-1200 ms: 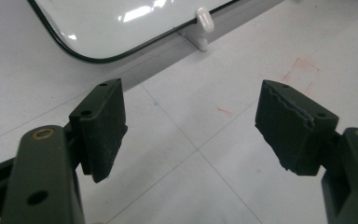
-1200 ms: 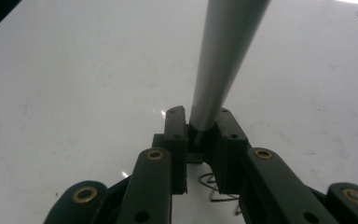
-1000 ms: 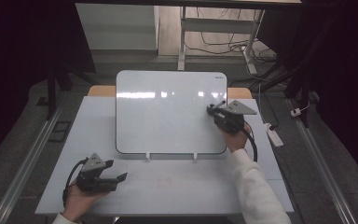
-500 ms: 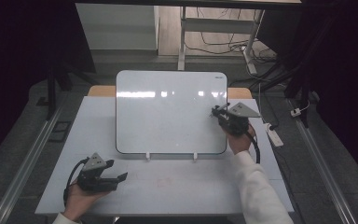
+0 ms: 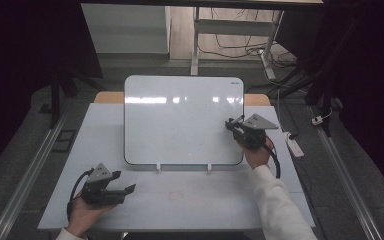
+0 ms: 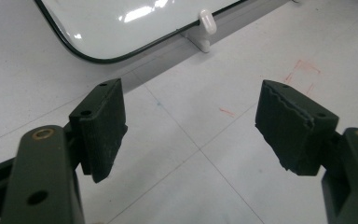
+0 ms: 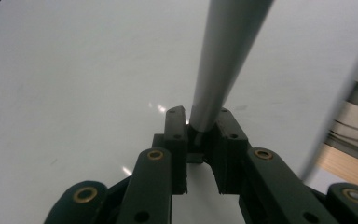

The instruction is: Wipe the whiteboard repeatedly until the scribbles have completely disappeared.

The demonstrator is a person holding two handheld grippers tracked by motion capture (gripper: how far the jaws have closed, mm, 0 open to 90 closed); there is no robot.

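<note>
A whiteboard [image 5: 180, 120] is seen propped at a tilt in the middle of the high view, held up on two small white clips [image 5: 209, 167] along its lower edge, on a pale counter [image 5: 190, 205].

The right tool [image 5: 236, 126] is seen at the board's right edge, right-centre of that frame. In the right gripper view its jaws are closed down on a slim grey pen [image 7: 223, 60], which runs up out of the top of the frame with the glossy board surface behind it. Which end of the pen is being held can't be told, and whether it touches the board can't be told either.

The left tool [image 5: 125, 190] is parked in the lower left of the high view, just above the counter, jaws spread wide with nothing between them; its own view shows the board's rounded corner [image 6: 81, 53] and one clip up top.

Handling guess: the pen looks light, stiff and smooth, so it could easily be twisted or slid in the pads if it's pressed hard. A grip low on the barrel, as now, is probably best. The board is likely to be rocked on those clips, so only gentle pressure should be used.
</note>
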